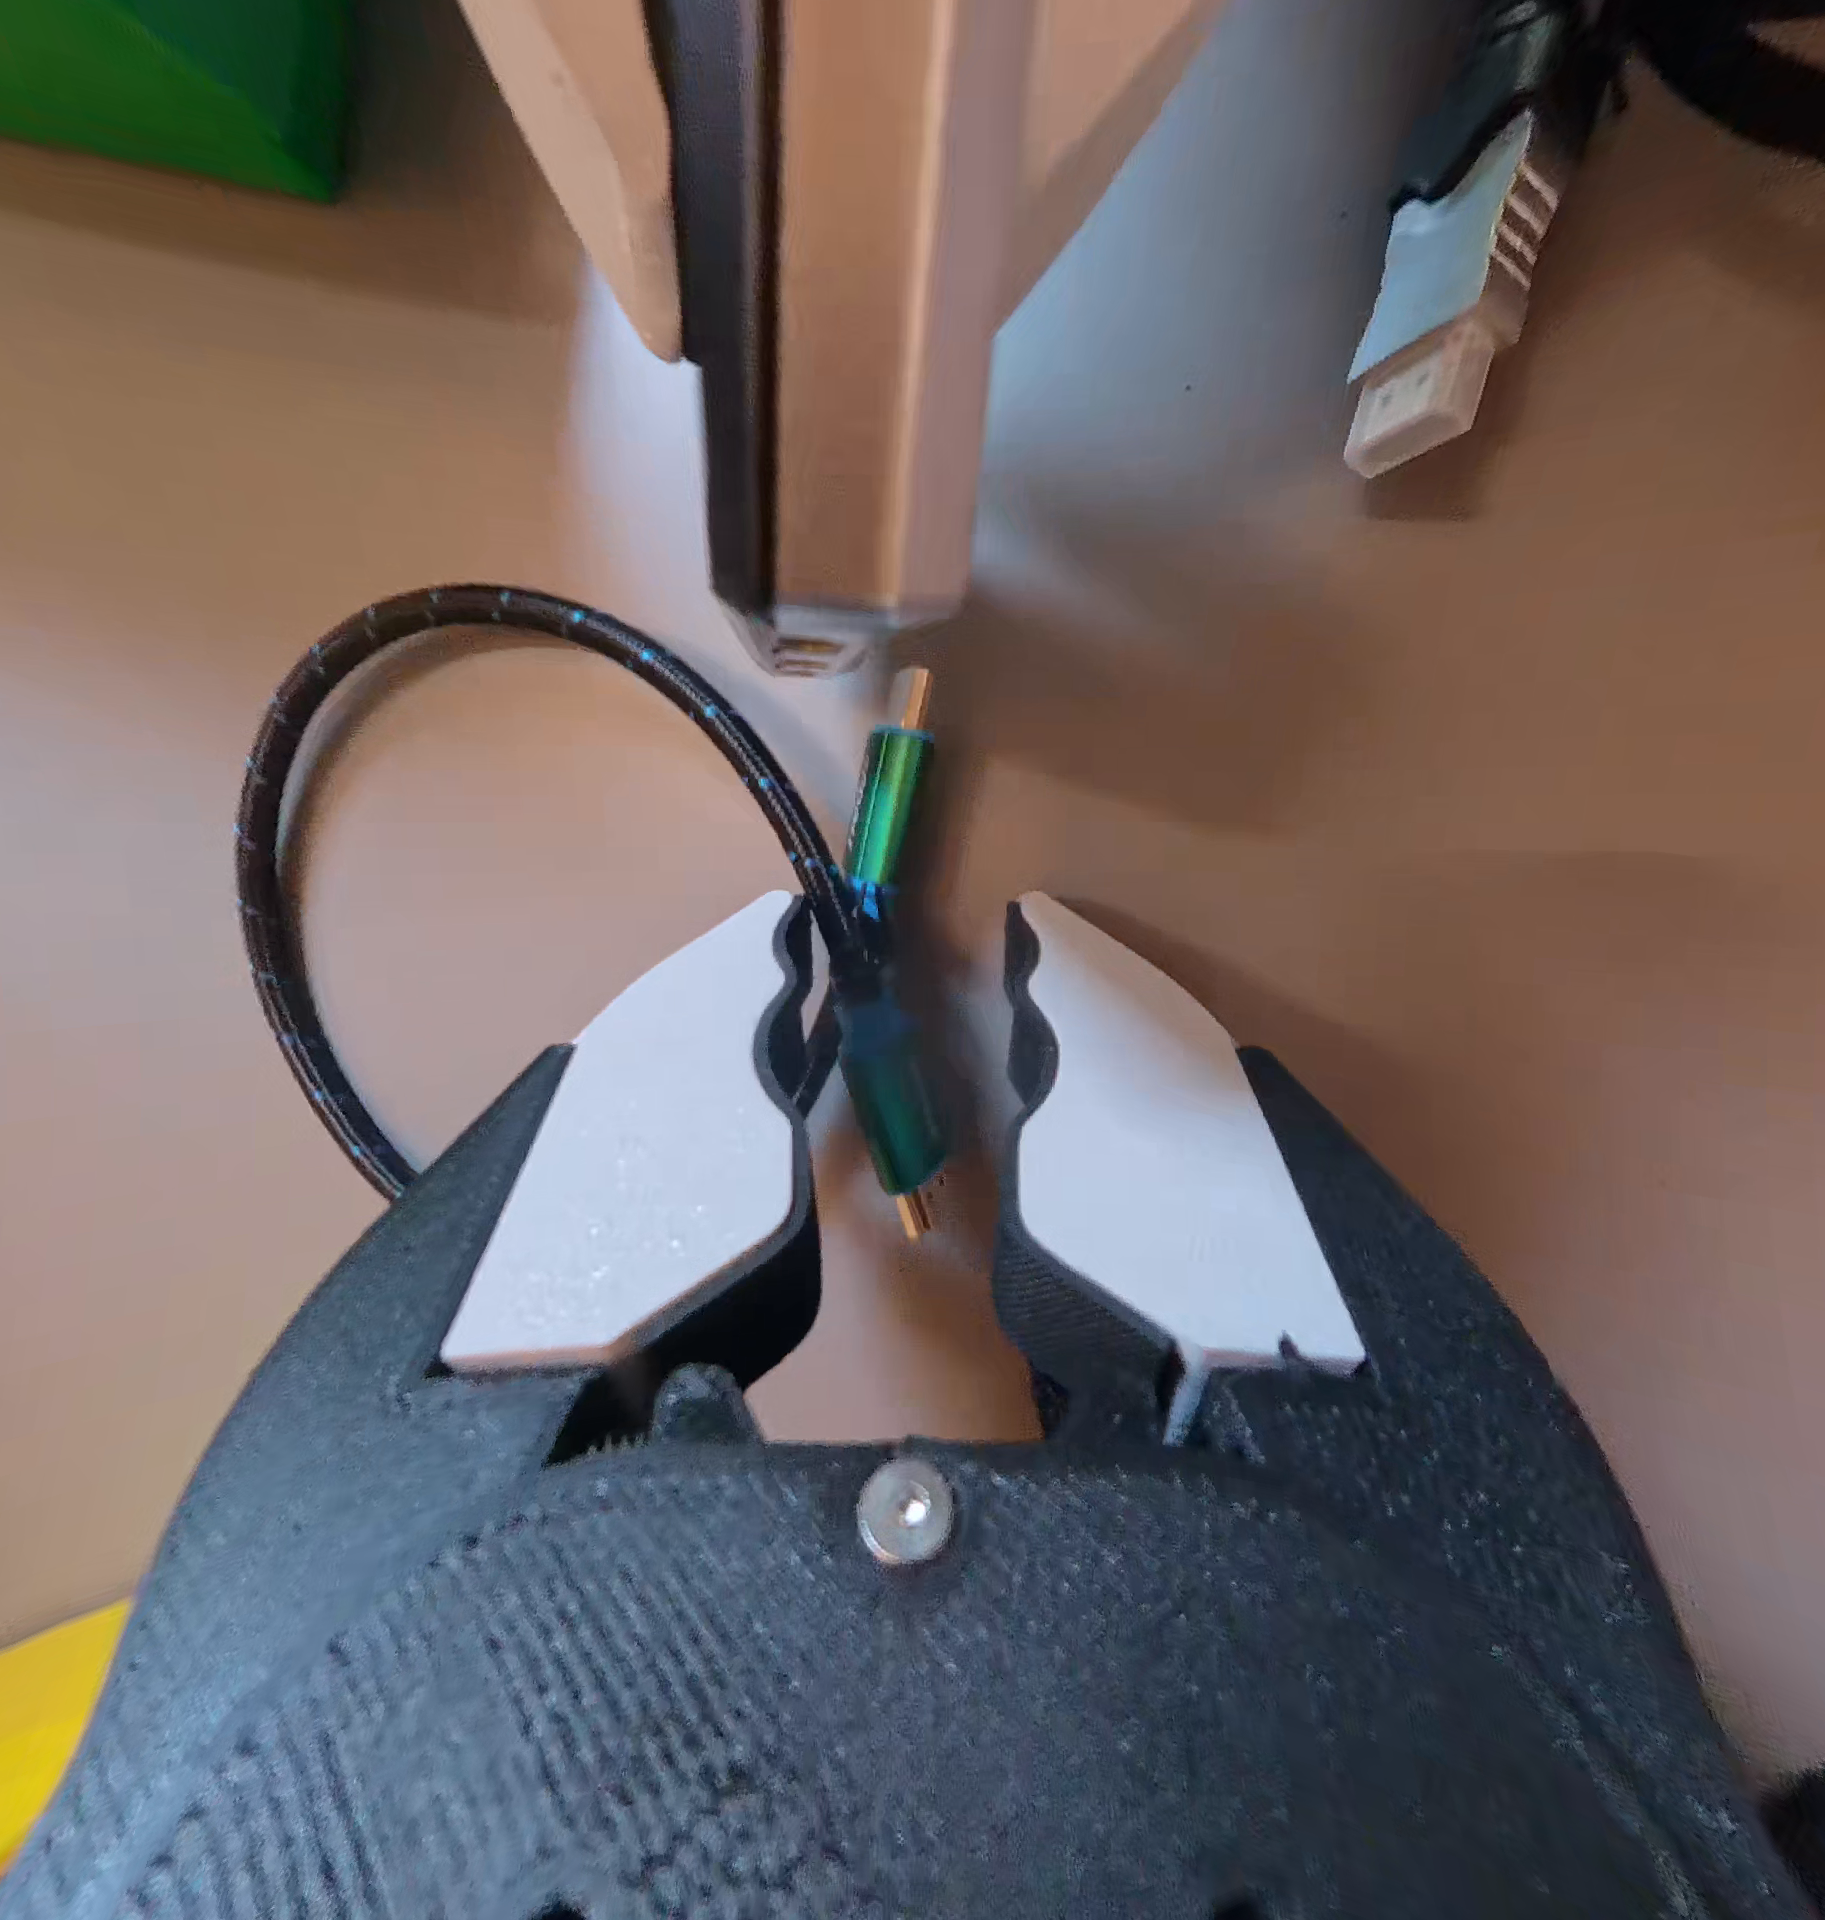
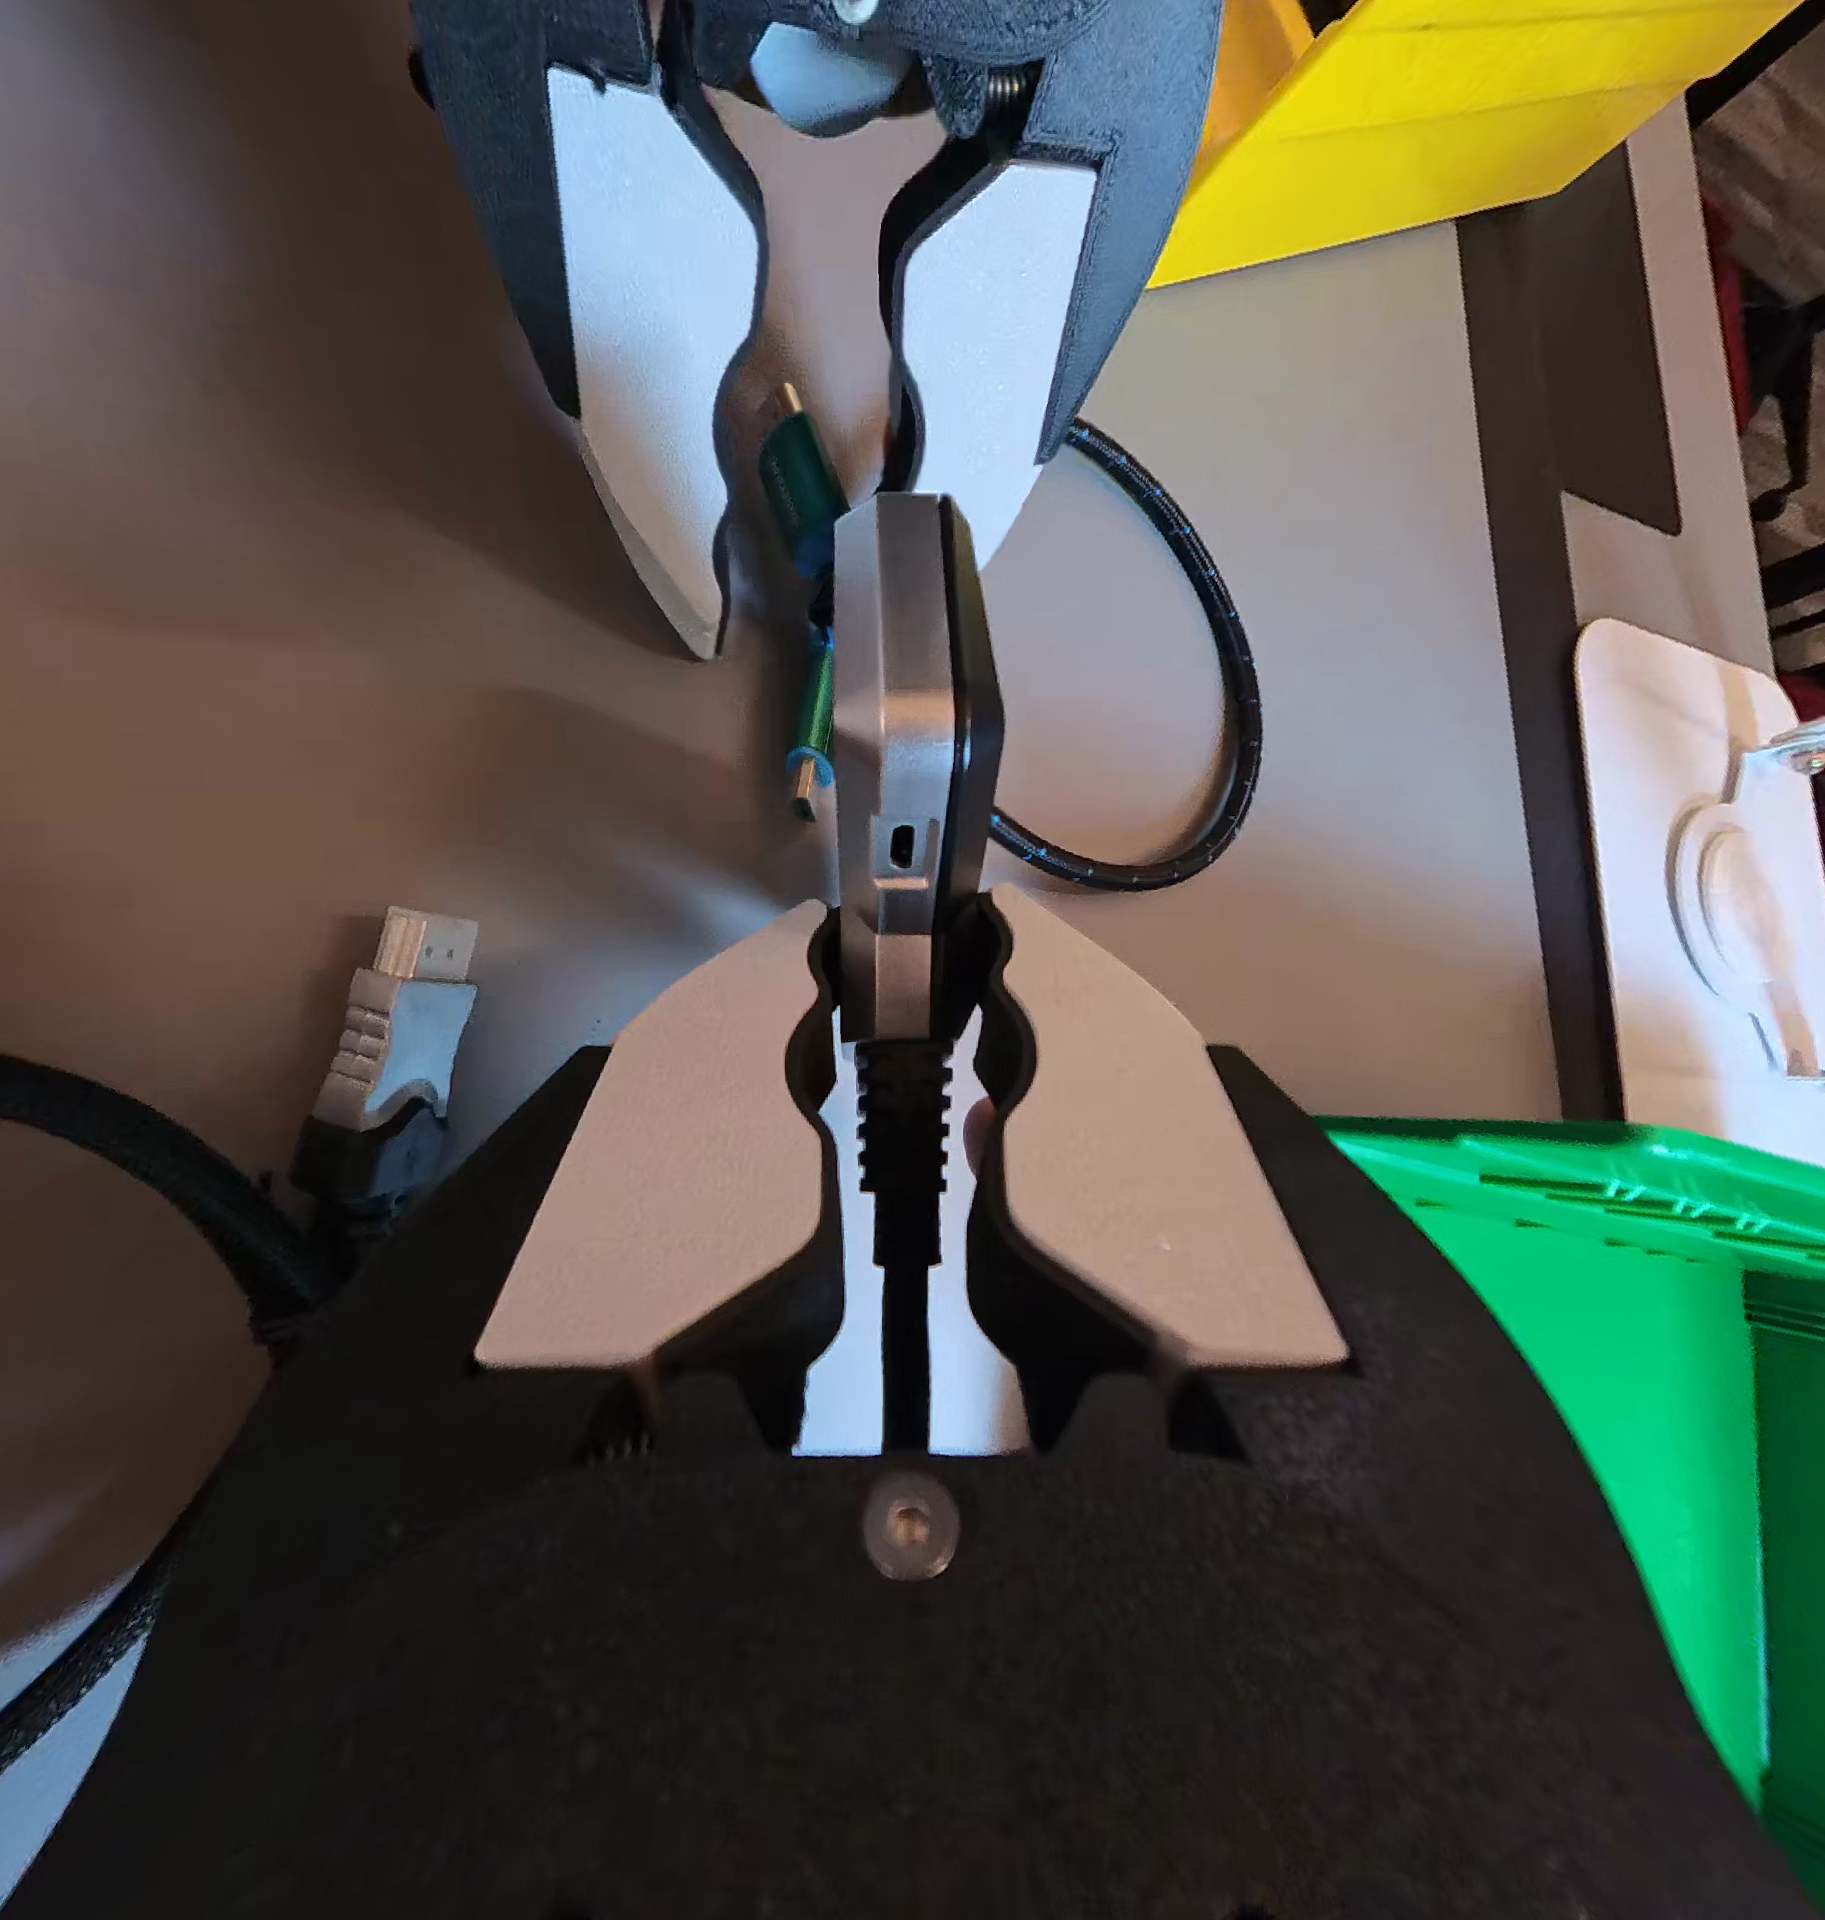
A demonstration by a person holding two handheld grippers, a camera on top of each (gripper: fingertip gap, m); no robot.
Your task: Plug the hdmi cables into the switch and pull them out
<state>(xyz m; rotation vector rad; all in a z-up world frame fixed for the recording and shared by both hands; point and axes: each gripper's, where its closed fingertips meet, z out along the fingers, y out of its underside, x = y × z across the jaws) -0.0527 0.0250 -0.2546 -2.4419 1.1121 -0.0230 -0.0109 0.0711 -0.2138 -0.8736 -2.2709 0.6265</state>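
Evidently the right claw (image 2: 908,971) is clamped on the switch (image 2: 913,707), a slim grey metal slab with a black face, held edge-up so its port faces the left claw (image 1: 908,935). That one hangs apart over the short braided cable (image 1: 295,831), gripping nothing; both glossy green plugs (image 1: 887,821) lie on the smooth table (image 1: 1407,935), just short of the switch. A thicker grey plug (image 1: 1427,343) rests well aside.
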